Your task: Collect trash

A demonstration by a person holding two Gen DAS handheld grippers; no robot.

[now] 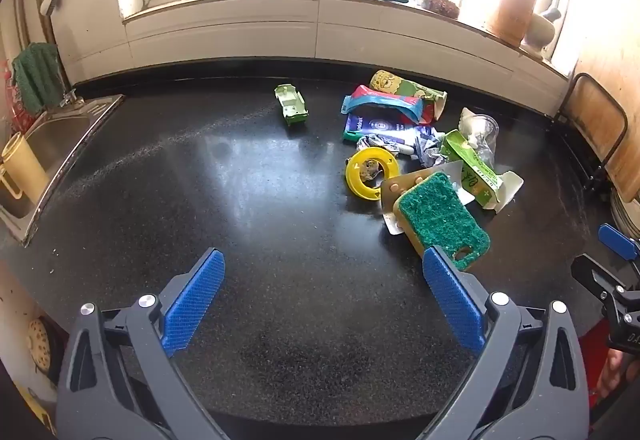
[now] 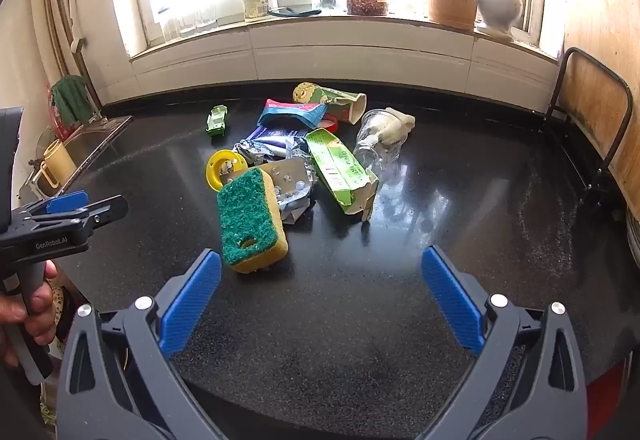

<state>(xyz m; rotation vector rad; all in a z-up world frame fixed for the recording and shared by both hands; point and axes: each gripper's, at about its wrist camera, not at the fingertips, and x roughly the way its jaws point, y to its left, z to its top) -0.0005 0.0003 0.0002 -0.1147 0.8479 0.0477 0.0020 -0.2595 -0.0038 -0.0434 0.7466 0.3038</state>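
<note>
A pile of trash lies on the black counter (image 1: 248,208): a green-topped yellow sponge (image 1: 440,224) (image 2: 250,220), a silver blister pack (image 2: 290,180), a yellow ring (image 1: 371,170) (image 2: 224,166), a green carton (image 1: 478,168) (image 2: 340,170), crumpled foil (image 2: 256,152), a blue-red wrapper (image 1: 384,104) (image 2: 290,114), a printed paper cup (image 1: 408,86) (image 2: 332,98) and a clear plastic cup (image 1: 482,138) (image 2: 378,144). A small green piece (image 1: 291,104) (image 2: 216,120) lies apart to the left. My left gripper (image 1: 324,296) is open and empty, its right finger beside the sponge. My right gripper (image 2: 320,296) is open and empty, just in front of the pile.
A steel sink (image 1: 52,144) with a tan mug (image 1: 22,168) is at the counter's left. The windowsill (image 2: 320,20) holds a jar, a wooden pot and a white vase. A wooden board in a metal frame (image 2: 596,112) stands at the right wall.
</note>
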